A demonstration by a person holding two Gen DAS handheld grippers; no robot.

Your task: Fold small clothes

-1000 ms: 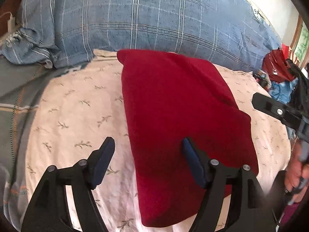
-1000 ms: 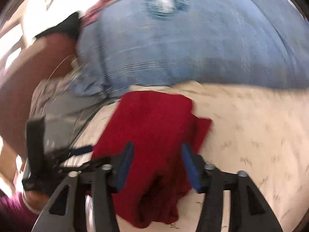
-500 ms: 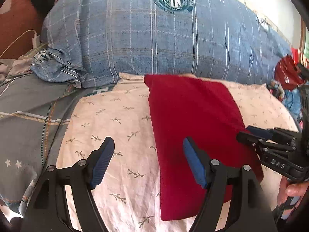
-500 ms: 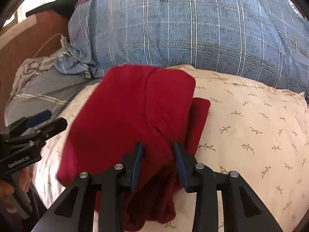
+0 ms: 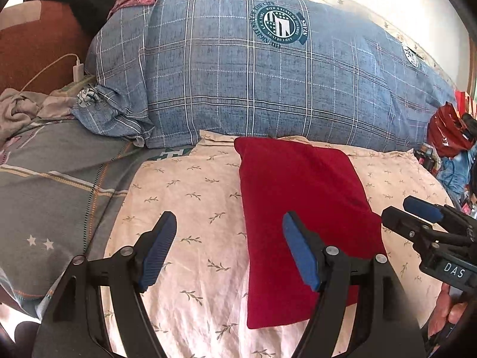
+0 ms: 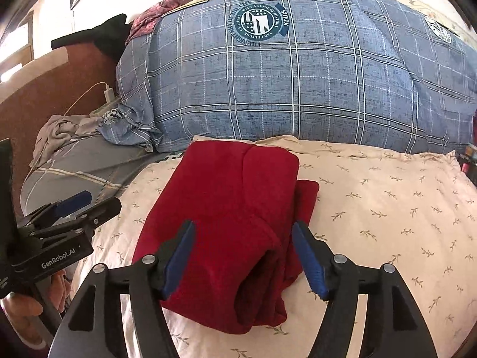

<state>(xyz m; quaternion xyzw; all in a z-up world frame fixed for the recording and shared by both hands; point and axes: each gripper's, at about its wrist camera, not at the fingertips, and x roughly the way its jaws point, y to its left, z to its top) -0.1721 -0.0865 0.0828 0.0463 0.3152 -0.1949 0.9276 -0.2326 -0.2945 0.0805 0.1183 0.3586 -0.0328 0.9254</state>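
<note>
The folded red garment (image 6: pixel 229 223) lies mid-frame on the leaf-print cream sheet (image 6: pixel 387 208), below the blue plaid pillow (image 6: pixel 298 83). The right gripper (image 6: pixel 246 256) stands spread above its near edge, apparently not touching it. The left gripper (image 5: pixel 229 250) gapes wide beside its left edge.

Matt red fleecy cloth garment (image 6: pixel 226 208) on smooth printed cotton sheet (image 6: pixel 387 208)

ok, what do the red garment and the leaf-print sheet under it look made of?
Red garment: thick, matte, fuzzy nap with soft rounded folds, likely fleece or a plush knit. Leaf-print sheet: thin, smooth woven fabric with fine creases, probably cotton or a blend.
</note>
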